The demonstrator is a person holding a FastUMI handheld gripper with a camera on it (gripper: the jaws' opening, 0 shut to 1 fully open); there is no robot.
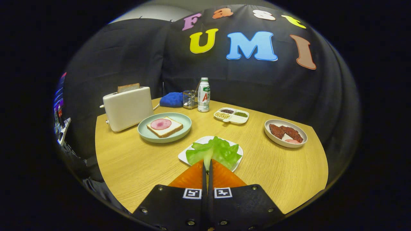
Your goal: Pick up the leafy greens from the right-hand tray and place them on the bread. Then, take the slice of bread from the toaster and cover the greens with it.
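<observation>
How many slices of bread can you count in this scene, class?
2. One slice of bread, topped with a pink round, lies on the green plate beside the toaster. The other slice stands in the toaster's slot, partly hidden.

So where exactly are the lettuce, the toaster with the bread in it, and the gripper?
Leafy greens (221,151), gripper view, on the middle of the leaves.
Toaster (128,109), gripper view, on its front wall.
Slice of bread (128,87), gripper view, on the part sticking out of the toaster.
Gripper (207,165), gripper view, between its closed fingertips, pinching the greens.
</observation>
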